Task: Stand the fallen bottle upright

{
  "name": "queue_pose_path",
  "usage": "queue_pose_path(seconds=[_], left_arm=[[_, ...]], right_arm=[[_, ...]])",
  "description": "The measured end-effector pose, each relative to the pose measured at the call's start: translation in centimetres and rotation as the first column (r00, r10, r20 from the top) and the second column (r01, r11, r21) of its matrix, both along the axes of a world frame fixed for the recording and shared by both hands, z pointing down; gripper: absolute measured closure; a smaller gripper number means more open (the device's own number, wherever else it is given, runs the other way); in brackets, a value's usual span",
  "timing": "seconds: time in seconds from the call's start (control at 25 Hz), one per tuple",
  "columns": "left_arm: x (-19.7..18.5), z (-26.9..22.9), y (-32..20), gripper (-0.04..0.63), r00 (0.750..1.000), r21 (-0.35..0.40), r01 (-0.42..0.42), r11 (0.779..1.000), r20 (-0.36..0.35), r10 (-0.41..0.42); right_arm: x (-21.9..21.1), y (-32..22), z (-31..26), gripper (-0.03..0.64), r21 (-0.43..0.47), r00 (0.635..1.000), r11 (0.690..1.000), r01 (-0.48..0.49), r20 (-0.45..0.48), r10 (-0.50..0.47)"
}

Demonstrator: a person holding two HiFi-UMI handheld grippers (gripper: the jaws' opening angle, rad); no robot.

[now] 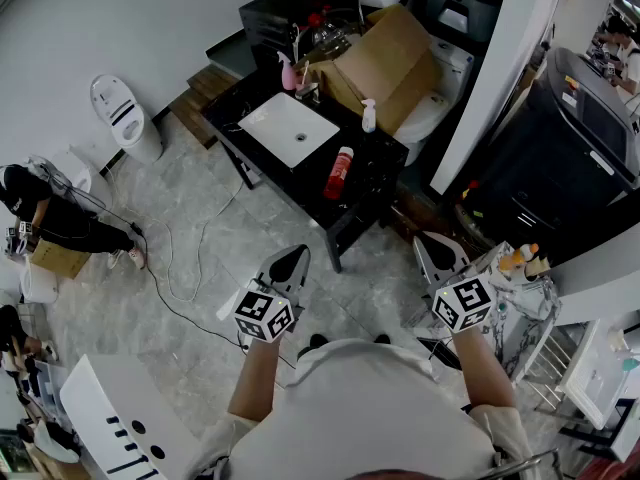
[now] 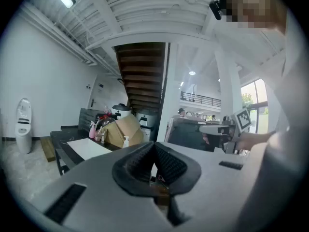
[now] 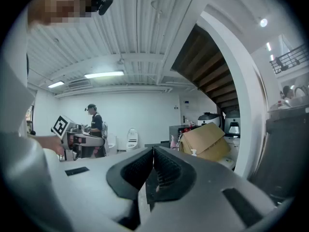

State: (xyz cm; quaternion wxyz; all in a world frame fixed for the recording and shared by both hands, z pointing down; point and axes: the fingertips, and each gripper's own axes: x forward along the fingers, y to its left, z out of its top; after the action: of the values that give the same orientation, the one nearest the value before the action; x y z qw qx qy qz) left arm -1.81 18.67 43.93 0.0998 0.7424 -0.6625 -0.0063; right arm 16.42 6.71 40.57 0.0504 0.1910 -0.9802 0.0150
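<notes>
The red bottle is lying on its side on the black counter, just right of the white sink and near a small white spray bottle that is standing upright; a cardboard box is sitting behind them. The left gripper and the right gripper are hovering over the grey floor, well apart from the counter and pointing toward it; each is holding its jaws clenched together, gripping nothing.
</notes>
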Motion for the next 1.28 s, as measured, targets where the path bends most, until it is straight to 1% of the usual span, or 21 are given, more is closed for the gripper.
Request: queue_pose_path(seconds=[0.4, 0.56, 0.8, 1.0, 1.12, 1.28], left_arm=[[0.0, -0.3, 0.1, 0.589, 1.0, 0.005, -0.012, 1.0, 0.001, 0.012], [-0.2, -0.1, 0.2, 0.588, 1.0, 0.004, -0.012, 1.0, 0.002, 0.011], [-0.3, 0.2, 0.3, 0.588, 1.0, 0.001, -0.01, 1.0, 0.005, 0.01], [-1.1, 0.5, 0.4, 0.586, 1.0, -0.009, -0.005, 1.0, 0.003, 0.005], [-1.6, 0.6, 0.6, 0.576, 1.0, -0.009, -0.011, 1.0, -0.002, 0.011], [-2.3, 0.7, 0.7, 0.544, 1.0, -0.008, -0.023, 1.0, -0.005, 0.023]], right_arm=[[-0.1, 0.5, -0.3, 0.586, 0.009, 1.0, 1.0, -0.011, 0.001, 0.011], [-0.1, 0.4, -0.3, 0.586, -0.006, 0.999, 1.0, -0.028, 0.02, 0.028], [-0.1, 0.6, 0.1, 0.584, -0.024, 0.999, 0.999, -0.042, 0.022, 0.042], [-1.0, 1.1, 0.5, 0.584, -0.035, 0.999, 0.999, -0.039, 0.015, 0.04], [-1.8, 1.7, 0.8, 0.584, -0.039, 0.999, 0.998, -0.038, 0.011, 0.039], [-2.7, 2.2, 1.0, 0.584, -0.04, 0.999, 0.998, -0.042, 0.005, 0.042]])
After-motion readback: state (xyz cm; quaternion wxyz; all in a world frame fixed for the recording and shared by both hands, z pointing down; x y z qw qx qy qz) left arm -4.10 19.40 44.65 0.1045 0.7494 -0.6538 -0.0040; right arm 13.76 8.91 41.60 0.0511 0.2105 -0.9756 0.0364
